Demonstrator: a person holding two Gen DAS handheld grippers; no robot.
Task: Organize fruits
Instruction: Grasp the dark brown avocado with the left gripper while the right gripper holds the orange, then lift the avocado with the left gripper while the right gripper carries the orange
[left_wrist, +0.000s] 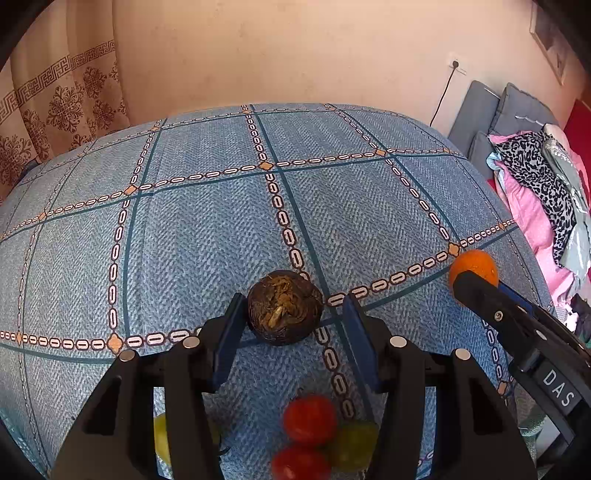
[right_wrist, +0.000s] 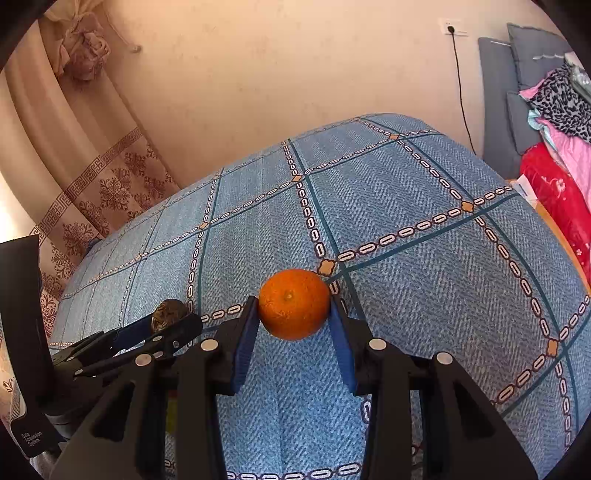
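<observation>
The left hand-held gripper (left_wrist: 291, 314) has its blue-padded jaws spread around a dark brown, rough-skinned round fruit (left_wrist: 284, 308); the left pad touches it, while a gap shows on the right. The right hand-held gripper (right_wrist: 293, 314) is clamped on a round orange citrus fruit (right_wrist: 293, 303), both pads pressed against its sides. Both fruits sit over the blue checked tablecloth (left_wrist: 184, 229) covering the counter, the orange to the right of the brown one. Nearer, below the left gripper, lie two red round fruits (left_wrist: 309, 419) and yellow-green fruits (left_wrist: 352, 445).
</observation>
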